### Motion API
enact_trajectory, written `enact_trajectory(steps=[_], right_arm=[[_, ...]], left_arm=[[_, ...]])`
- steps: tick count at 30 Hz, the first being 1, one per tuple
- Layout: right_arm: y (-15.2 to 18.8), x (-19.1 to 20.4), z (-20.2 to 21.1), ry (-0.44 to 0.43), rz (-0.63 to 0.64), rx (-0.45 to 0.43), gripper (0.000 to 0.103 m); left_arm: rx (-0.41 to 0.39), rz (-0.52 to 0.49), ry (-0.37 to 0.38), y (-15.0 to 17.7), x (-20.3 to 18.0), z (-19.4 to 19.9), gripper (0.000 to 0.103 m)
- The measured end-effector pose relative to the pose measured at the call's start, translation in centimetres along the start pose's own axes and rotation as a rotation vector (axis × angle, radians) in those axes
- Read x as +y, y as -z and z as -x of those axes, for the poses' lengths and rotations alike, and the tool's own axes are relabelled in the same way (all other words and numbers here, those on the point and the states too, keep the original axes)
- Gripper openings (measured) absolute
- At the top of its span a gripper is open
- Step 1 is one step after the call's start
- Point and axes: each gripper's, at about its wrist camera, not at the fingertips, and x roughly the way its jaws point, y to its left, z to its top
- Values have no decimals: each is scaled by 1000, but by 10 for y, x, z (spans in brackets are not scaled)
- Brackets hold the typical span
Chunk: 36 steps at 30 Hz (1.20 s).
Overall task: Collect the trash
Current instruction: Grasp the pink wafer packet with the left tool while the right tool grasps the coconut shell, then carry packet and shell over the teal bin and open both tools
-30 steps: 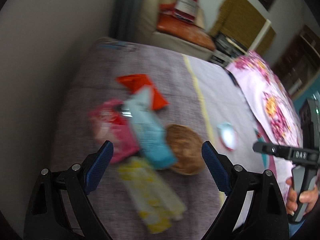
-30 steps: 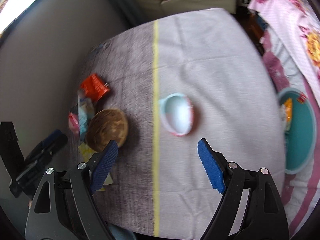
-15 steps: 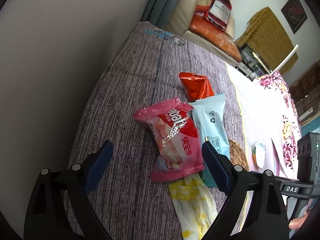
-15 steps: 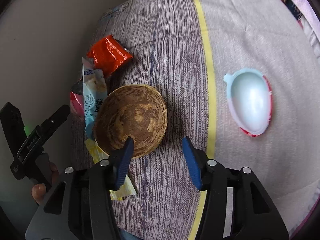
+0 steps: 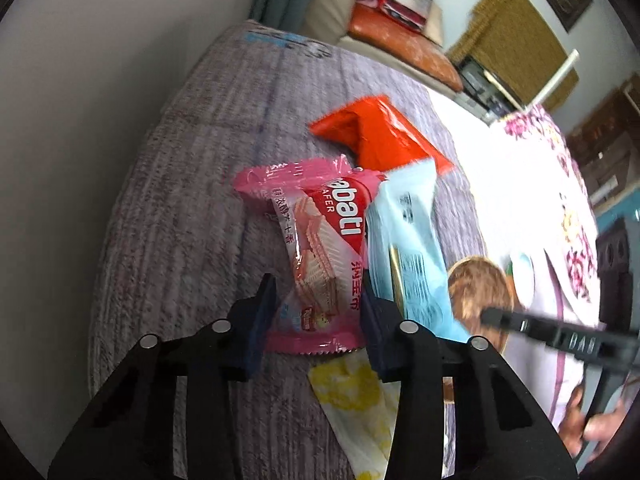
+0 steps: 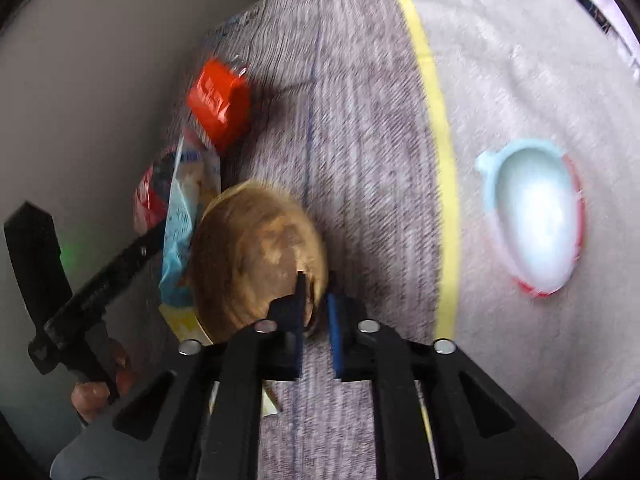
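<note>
On the cloth (image 5: 180, 208), four wrappers: pink (image 5: 320, 248), blue (image 5: 412, 248), orange (image 5: 380, 136), yellow (image 5: 356, 400).

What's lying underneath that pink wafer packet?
A yellow-and-white wrapper pokes out from under the near end of the pink wafer packet, on the grey striped cloth. How far it reaches beneath is hidden; the light blue packet partly overlaps the pink one's right edge.

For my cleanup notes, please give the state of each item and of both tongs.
Left tongs: just closing, pink wafer wrapper between them.
Right tongs: just closed, shut on brown bowl rim.
Blue wrapper: lying beside the pink one.
Orange wrapper: crumpled, untouched.
Yellow wrapper: flat.
Egg-shaped shell: open, empty.
</note>
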Motion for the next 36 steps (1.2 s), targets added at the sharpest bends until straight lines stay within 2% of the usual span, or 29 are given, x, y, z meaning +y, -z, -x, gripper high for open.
enact_trajectory(steps=[3,8,12,18,25,36], right_arm=[[1,-7,14,35,10,-50,6],[7,-29,44,65,-18,-117,6],[12,-51,66,66,-55,-162,6],[15,-74,94,53,-95,-219,6],[24,-107,122,50,-155,-283,6],[53,-188,180,90,-306,-403,6]], left_arm=[[-15,-45,-4,7,-15,7,37],[-60,-32,12,8,-20,26,37],[-90,-29,16,6,-26,41,37],[-111,-80,58,1,-62,53,37],[-54,-189,122,5,-126,34,37],[34,-378,209,22,-239,-11,37]])
